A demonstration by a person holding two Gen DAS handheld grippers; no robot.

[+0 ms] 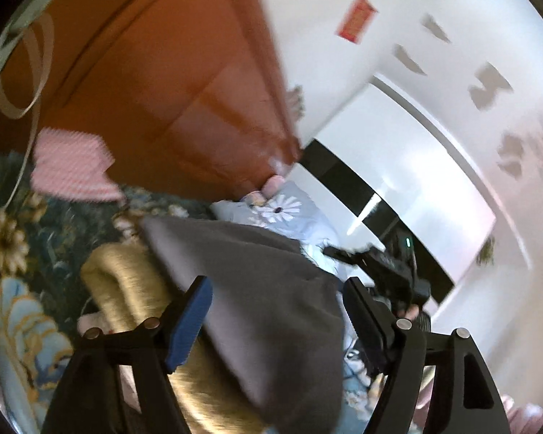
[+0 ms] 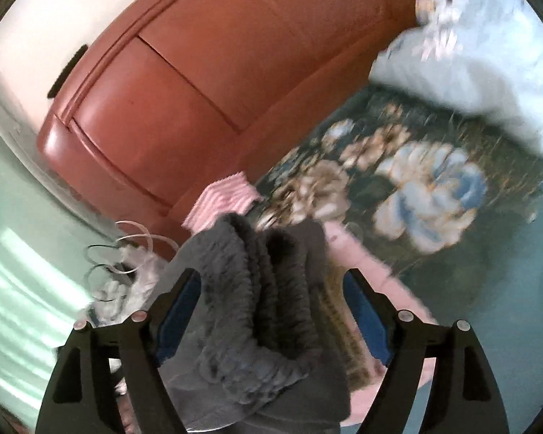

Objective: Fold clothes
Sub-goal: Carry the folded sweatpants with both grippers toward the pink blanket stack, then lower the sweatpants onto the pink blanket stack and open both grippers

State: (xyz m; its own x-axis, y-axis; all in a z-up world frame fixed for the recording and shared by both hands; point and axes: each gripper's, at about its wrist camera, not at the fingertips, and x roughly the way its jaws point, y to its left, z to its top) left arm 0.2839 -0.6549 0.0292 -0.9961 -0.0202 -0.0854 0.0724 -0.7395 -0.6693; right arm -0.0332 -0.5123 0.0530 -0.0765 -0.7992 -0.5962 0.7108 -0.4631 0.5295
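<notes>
Grey garment [image 1: 257,289] in the left wrist view hangs between the wide-spread jaws of the left gripper [image 1: 275,311], over the floral bedspread [image 1: 29,238]; frame is blurred, so grip is probably loose or none. Right wrist view: right gripper [image 2: 271,311] jaws also apart, with the bunched ribbed waistband [image 2: 249,289] lying between them, unclamped. Judged step: gathering the piece to spread. Next move needs both jaws closing on opposite edges, then pulling flat.

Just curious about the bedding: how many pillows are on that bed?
1 that I can see: a pale blue pillow with a white daisy print, lying at the head of the bed against the reddish headboard. The grey garment may hide others.
</notes>
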